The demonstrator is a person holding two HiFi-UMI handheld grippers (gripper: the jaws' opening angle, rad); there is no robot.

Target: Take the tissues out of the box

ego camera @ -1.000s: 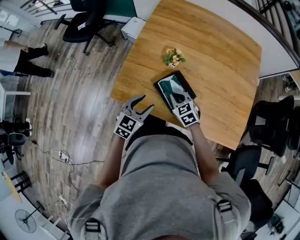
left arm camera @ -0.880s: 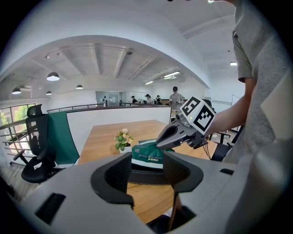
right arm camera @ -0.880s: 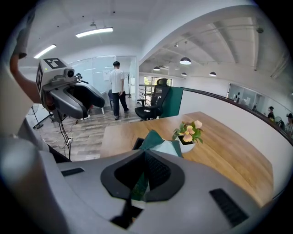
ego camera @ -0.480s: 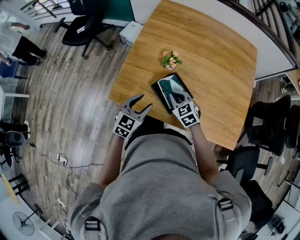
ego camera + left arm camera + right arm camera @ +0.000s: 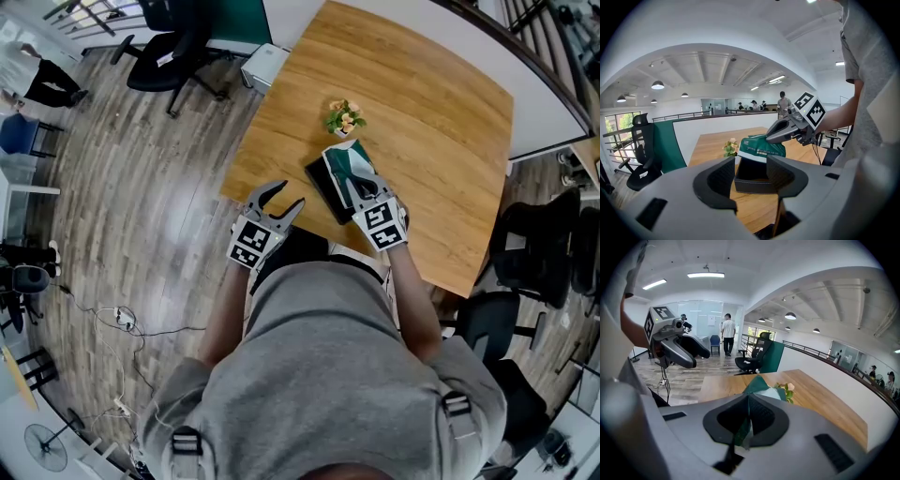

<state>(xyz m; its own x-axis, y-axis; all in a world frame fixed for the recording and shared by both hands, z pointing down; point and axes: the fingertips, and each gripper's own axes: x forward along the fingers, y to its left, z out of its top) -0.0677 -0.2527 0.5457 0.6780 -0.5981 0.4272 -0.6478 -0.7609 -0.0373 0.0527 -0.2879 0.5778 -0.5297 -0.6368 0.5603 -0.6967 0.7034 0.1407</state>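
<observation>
The black box stands open on the wooden counter. Just above its open top hangs the green tissue pack, tilted, with its lower edge near the box's rim. Over the box's near side, the right hand-held gripper has its jaws together, clamped on an end of the pack's wrapper. Left of the box and apart from it, the left hand-held gripper hovers with its jaws spread wide and nothing between them. A small flower pot stands just behind the box.
</observation>
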